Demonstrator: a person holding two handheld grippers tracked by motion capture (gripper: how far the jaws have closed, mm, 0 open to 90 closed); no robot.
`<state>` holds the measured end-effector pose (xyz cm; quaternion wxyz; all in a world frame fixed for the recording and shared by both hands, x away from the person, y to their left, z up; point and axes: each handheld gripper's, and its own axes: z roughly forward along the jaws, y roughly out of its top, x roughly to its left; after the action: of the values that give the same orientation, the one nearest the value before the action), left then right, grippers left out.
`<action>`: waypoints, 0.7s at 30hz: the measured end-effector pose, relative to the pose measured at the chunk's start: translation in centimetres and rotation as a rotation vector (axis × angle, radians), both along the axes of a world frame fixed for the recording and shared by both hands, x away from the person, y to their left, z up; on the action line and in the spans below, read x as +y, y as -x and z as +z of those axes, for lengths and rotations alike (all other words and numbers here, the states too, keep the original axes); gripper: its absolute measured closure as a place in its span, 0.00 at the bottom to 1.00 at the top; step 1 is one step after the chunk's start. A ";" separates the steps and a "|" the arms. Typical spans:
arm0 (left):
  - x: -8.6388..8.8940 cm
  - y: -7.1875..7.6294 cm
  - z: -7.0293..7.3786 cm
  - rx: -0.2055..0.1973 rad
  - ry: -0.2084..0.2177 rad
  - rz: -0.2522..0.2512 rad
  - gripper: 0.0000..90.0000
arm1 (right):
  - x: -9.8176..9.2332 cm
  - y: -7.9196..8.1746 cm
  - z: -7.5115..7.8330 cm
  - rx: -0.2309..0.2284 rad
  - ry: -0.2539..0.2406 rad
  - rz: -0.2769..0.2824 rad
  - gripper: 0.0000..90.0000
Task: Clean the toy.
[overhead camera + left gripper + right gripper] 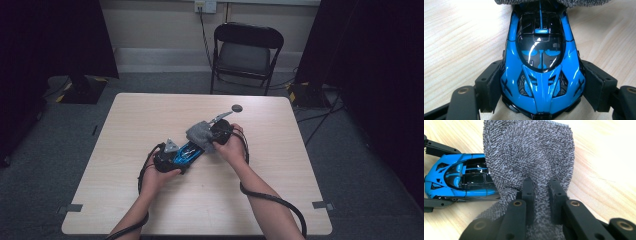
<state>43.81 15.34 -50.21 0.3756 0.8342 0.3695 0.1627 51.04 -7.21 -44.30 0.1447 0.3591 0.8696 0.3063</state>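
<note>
We see the left gripper (541, 100) with fingers (489, 86) clamped on the flanks of the blue toy car (541, 65), lying mid-worktop (150, 115). The right gripper (541, 195) has its fingers pinched tight on a grey cloth (529, 152), draped over one end of the car.

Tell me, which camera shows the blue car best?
The left gripper view: the car sits close up, roof and nose sharp, between the fingers. The right gripper view shows it sideways, one end under the cloth. The high view shows a small blue sliver.
</note>
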 end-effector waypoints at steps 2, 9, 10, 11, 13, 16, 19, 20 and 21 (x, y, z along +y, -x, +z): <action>0.0 0.0 0.0 0.000 0.000 0.000 0.28 | 0.0 -0.1 -0.1 0.000 0.003 -0.006 0.87; 0.0 0.0 0.0 0.000 0.001 0.000 0.28 | -0.3 -0.3 -0.2 0.002 -0.001 -0.020 0.87; 0.0 0.0 0.0 0.000 0.000 0.000 0.28 | -0.4 -0.3 -0.2 0.001 -0.001 -0.020 0.87; 0.0 0.0 0.0 0.000 0.000 0.000 0.28 | -0.4 -0.3 -0.2 -0.001 0.001 -0.019 0.87; 0.0 0.0 0.0 0.000 0.000 0.000 0.28 | -0.5 -0.3 -0.3 -0.006 0.004 -0.023 0.87; 0.0 0.0 0.0 0.000 0.000 0.000 0.28 | -0.8 -0.3 -0.4 -0.010 0.017 -0.033 0.87; 0.0 0.0 0.0 0.000 0.001 0.000 0.28 | -1.2 -0.4 -0.4 -0.011 0.013 -0.033 0.87; 0.0 0.0 0.0 0.000 0.000 0.000 0.28 | -1.3 -0.4 -0.4 -0.014 0.016 -0.033 0.87; 0.0 0.0 0.0 0.000 0.001 0.000 0.28 | -1.4 -0.4 -0.4 -0.013 0.014 -0.033 0.87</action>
<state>43.82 15.34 -50.21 0.3759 0.8342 0.3695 0.1623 51.45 -8.59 -44.73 0.1581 0.3702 0.8648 0.3000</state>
